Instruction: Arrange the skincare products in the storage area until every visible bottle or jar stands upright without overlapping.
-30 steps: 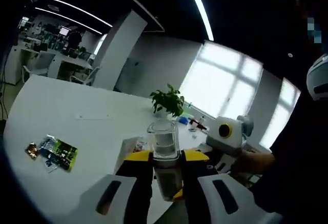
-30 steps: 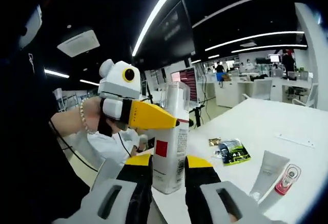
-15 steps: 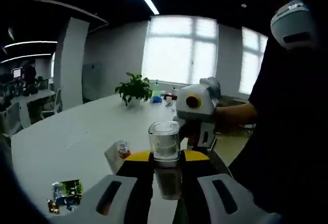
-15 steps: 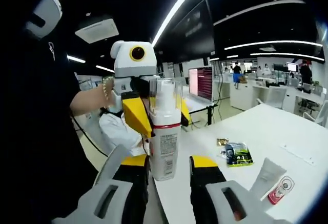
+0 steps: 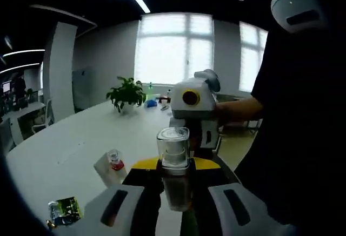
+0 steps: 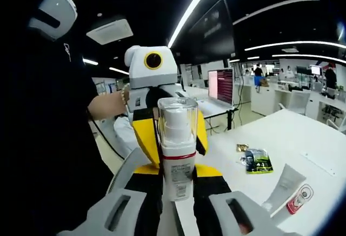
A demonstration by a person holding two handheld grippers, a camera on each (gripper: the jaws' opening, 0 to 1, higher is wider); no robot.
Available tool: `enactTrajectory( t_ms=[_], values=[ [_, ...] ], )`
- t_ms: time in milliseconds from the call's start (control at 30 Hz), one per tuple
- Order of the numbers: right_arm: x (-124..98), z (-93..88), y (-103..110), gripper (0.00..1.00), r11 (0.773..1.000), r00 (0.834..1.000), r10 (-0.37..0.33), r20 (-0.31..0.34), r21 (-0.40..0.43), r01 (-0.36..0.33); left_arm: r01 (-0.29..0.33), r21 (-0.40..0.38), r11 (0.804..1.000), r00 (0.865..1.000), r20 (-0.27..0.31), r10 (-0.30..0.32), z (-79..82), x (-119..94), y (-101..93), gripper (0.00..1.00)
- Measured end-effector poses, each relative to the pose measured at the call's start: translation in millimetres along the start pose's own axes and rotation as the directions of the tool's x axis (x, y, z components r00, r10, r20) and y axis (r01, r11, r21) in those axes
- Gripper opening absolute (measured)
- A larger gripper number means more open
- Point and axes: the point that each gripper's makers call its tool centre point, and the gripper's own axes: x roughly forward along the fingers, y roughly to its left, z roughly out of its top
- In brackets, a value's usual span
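A white table (image 6: 303, 139) runs across the right gripper view and shows again in the left gripper view (image 5: 59, 149), with a person (image 6: 38, 139) in dark clothes standing at its end.

Both grippers hold one bottle (image 6: 177, 155) up in the air off the table's edge, each from an opposite end. The right gripper (image 6: 177, 184) has its yellow-tipped jaws closed narrowly on the bottle's white body, low down; the left gripper (image 6: 170, 133) faces it from beyond, its yellow jaws on either side of the upper part. In the left gripper view the left gripper (image 5: 175, 179) clamps the bottle (image 5: 174, 163) near its top end, and the right gripper (image 5: 195, 112) sits behind it in the person's hand.

The bottle is white, with a red band below a clear, squarish cap (image 6: 177, 118) that covers a white nozzle; small print and a dark patch mark its body.

On the table lies a white tube (image 6: 284, 184) beside a small red-and-white item (image 6: 300, 198), touching or nearly so. Farther along lie a green packet (image 6: 258, 161) and a small gold wrapper (image 6: 241, 148). A potted plant (image 5: 127, 93) stands at the table's far end in the left gripper view.
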Motion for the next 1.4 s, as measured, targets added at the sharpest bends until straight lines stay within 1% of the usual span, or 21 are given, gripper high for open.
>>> enactTrajectory(
  t_ms=[67, 100, 233, 433, 533, 667, 767, 900, 1000, 1167, 1333, 1400],
  values=[
    [3.3, -2.3, 1.1, 0.11, 1.000, 1.000, -0.001, -0.005, -0.020, 0.001, -0.001, -0.005, 1.000, 1.000, -0.008, 0.001, -2.2, -0.8, 0.4, 0.16],
    [4.5, -3.4, 1.4, 0.11, 1.000, 1.000, 0.003, -0.005, -0.020, -0.003, 0.000, -0.010, 1.000, 1.000, -0.016, 0.000, -2.2, 4.8, -1.3, 0.16],
    [6.8, -4.8, 3.4, 0.11, 0.999, 1.000, 0.014, -0.013, -0.036, -0.015, -0.011, -0.024, 1.000, 0.999, -0.033, 0.011, -6.7, 6.3, -1.5, 0.17],
    [8.6, -11.7, -0.9, 0.11, 0.999, 1.000, 0.016, -0.027, -0.044, -0.017, -0.022, -0.052, 0.998, 0.999, -0.047, 0.019, -11.8, 9.6, -1.0, 0.20],
    [7.1, -12.9, -4.4, 0.11, 0.999, 1.000, 0.013, -0.020, -0.033, -0.014, -0.037, -0.052, 0.998, 0.996, -0.077, 0.033, -19.1, 14.4, 0.9, 0.26],
    [4.1, -20.5, -11.0, 0.11, 0.999, 0.999, 0.007, -0.037, -0.031, -0.008, -0.055, -0.069, 0.996, 0.994, -0.094, 0.048, -26.1, 17.6, 4.4, 0.34],
    [2.2, -25.8, -15.0, 0.11, 1.000, 0.999, 0.009, -0.039, -0.028, -0.010, -0.071, -0.080, 0.994, 0.992, -0.109, 0.062, -32.4, 17.7, 8.1, 0.38],
    [1.8, -31.9, -22.8, 0.11, 1.000, 0.999, -0.001, -0.038, -0.021, 0.000, -0.087, -0.086, 0.993, 0.986, -0.148, 0.073, -44.9, 17.3, 11.0, 0.43],
    [1.9, -40.0, -30.6, 0.11, 1.000, 0.999, -0.014, -0.047, -0.014, 0.013, -0.093, -0.098, 0.991, 0.983, -0.165, 0.076, -52.9, 16.5, 13.6, 0.45],
    [0.1, -53.1, -41.4, 0.11, 1.000, 0.998, -0.030, -0.060, -0.004, 0.029, -0.130, -0.114, 0.985, 0.973, -0.204, 0.105, -67.6, 15.2, 21.1, 0.52],
    [-4.0, -69.9, -56.0, 0.11, 0.998, 0.996, -0.056, -0.072, 0.033, 0.058, -0.171, -0.148, 0.974, 0.967, -0.214, 0.137, -79.9, 14.0, 28.4, 0.61],
    [-5.6, -75.3, -59.9, 0.11, 0.997, 0.995, -0.061, -0.078, 0.042, 0.064, -0.183, -0.162, 0.970, 0.964, -0.223, 0.144, -86.0, 13.3, 30.6, 0.63]
  ],
)
